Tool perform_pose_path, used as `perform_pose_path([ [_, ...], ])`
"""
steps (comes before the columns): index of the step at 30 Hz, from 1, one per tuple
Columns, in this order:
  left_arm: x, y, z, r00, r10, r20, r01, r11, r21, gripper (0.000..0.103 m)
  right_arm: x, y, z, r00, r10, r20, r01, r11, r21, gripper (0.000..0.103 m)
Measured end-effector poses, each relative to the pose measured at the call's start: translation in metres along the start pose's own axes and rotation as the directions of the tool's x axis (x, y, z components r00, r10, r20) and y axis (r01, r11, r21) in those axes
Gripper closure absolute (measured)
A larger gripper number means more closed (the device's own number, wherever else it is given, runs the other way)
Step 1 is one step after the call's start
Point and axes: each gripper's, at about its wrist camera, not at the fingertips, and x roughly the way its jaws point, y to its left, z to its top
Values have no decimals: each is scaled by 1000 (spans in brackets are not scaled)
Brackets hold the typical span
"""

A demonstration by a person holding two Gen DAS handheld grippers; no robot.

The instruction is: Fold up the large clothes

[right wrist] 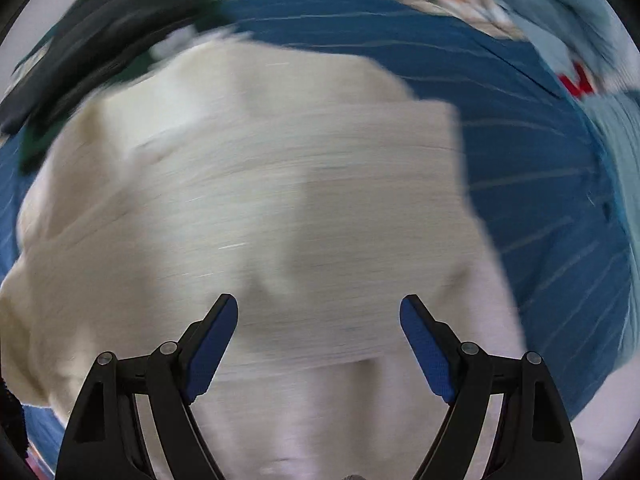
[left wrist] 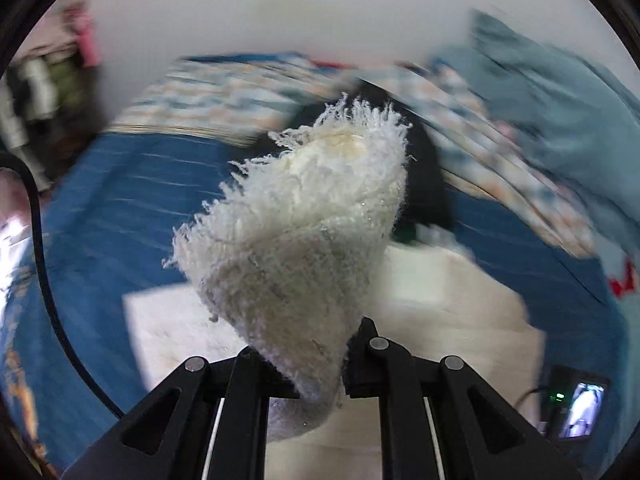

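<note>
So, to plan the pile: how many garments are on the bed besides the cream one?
1 for sure: a dark garment beyond the cream garment, on the blue sheet. Heavy blur may hide others.

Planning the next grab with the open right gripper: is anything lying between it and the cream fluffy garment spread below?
Nothing visible: the right gripper hangs open directly over the cream fluffy garment on the blue striped bedsheet; the dark clothes lie at its far edge.

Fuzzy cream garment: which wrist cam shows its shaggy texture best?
Left wrist view: the left gripper is shut on a bunched fold of the fuzzy cream garment, fringe fibres sharp and close. Right wrist view shows it spread flat on the blue bedsheet, motion-blurred, below the open right gripper.
</note>
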Motion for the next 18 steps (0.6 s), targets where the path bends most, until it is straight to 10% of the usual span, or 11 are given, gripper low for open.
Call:
perform_pose_path([
  [7,64,-130,-24,970,-156,-189,174,981,81,93,29,-125,27,998,-47,-52,55,986,156,18],
  [11,86,-168,-48,974,-55,-222,100,975,200,85,34,-168,15,996,-5,-87,24,975,222,18],
  [15,87,-177,-51,971,-63,-231,114,970,215,6,35,-203,12,989,110,-99,-82,962,259,18],
  [18,76,-174,-45,973,-74,-218,119,973,199,5,26,-220,10,981,169,-98,-139,956,260,18],
])
